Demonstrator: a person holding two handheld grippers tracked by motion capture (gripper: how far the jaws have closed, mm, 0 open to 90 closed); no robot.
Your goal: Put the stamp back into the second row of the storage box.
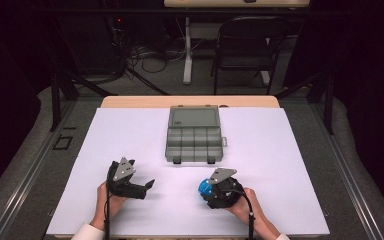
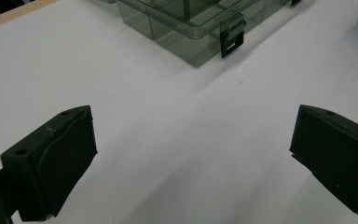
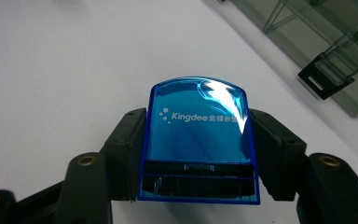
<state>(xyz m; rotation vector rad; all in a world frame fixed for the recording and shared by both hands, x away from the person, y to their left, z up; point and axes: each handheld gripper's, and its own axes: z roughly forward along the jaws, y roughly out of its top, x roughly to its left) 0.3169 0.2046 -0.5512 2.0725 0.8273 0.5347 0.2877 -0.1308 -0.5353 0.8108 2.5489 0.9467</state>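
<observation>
Lying open, organiser box (image 1: 194, 134) holds nothing visible.

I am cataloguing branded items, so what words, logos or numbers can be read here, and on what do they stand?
"Kingdee", after a dotted logo, in white on the blue translucent plastic box between the right gripper's jaws.
The characters after it are too blurred to read.
The grey transparent compartment case bears a small lid mark, unreadable.

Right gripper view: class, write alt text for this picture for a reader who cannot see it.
A blue box printed "Kingdee" sits clamped between the right gripper's two black jaws, above a white table. The corner of a clear grey case with a black latch lies at upper right.
</observation>
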